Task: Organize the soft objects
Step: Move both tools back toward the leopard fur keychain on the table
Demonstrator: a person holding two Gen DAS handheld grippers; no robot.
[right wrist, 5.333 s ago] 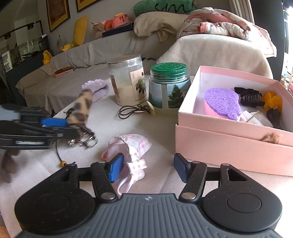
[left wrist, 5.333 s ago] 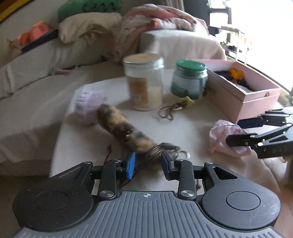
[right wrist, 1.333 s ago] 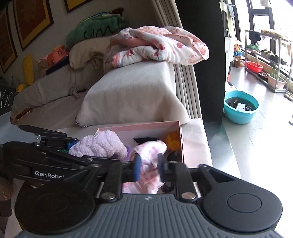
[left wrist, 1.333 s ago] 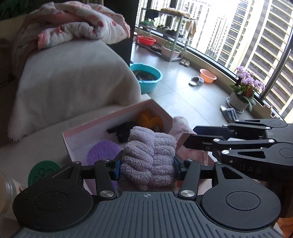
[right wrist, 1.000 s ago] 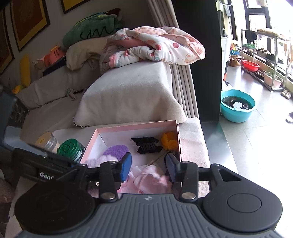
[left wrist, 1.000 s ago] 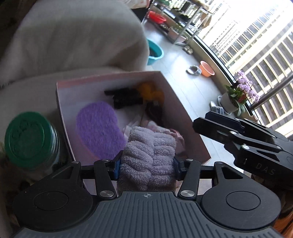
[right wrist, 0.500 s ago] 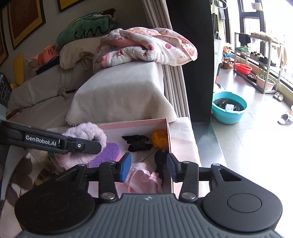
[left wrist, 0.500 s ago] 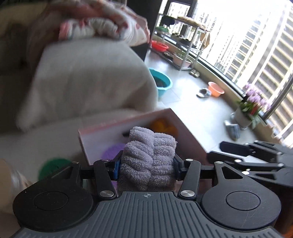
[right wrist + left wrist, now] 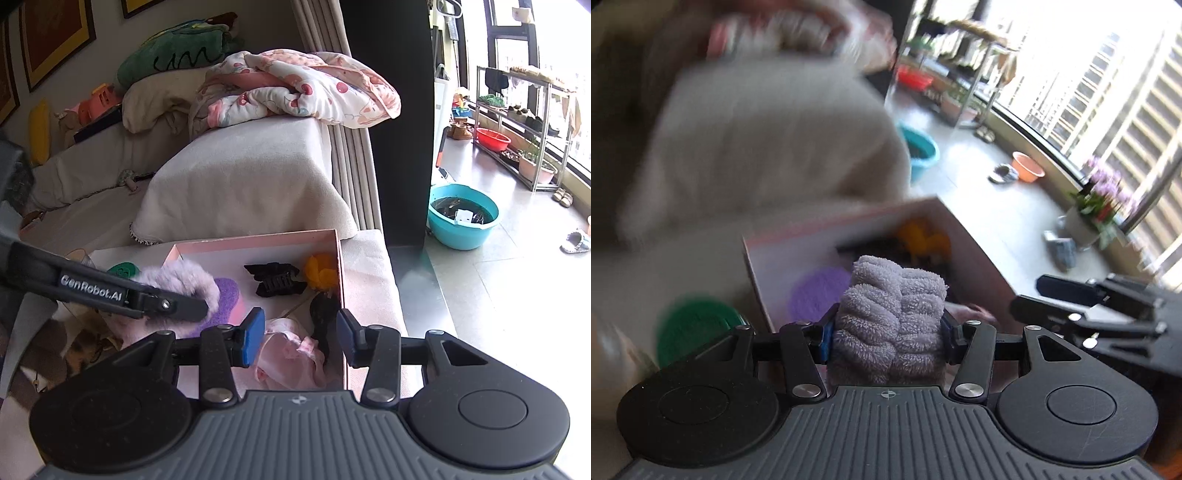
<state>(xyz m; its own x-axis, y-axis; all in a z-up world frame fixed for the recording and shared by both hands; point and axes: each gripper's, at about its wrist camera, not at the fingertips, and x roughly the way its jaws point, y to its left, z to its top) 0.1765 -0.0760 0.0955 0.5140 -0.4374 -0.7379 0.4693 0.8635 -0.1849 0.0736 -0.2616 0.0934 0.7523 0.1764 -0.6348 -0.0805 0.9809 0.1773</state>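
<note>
Lavender terry-cloth scrunchie (image 9: 892, 317), ribbed and plush, fills the left wrist view: my left hand-held gripper (image 9: 886, 330) is clenched on it, one pad at each flank, and the pile bulges above the fingers. I judge it light, fully compressible and not fragile; its nap should resist slipping, and a pinch across the thick middle, as now, seems the surest hold. Beyond it lies the shallow pink cardboard box (image 9: 849, 216), blurred, with a purple sponge-like pad (image 9: 816, 295) and an orange item (image 9: 923, 234) inside. A green-lidded jar (image 9: 696, 323) stands just beside the box on the cloth-covered counter (image 9: 665, 266).

Right wrist view: my right hand-held gripper (image 9: 301, 338) is released, its blue pads apart and empty above the box's near end. Directly below lies a crumpled pink checked fabric pouch (image 9: 291, 354), already in the box. The box also holds a black claw hair clip (image 9: 277, 280), the orange item, a dark object I cannot identify, and the purple pad. The scrunchie hangs in the left hand-held gripper over the box's left side, not yet set down.
</note>
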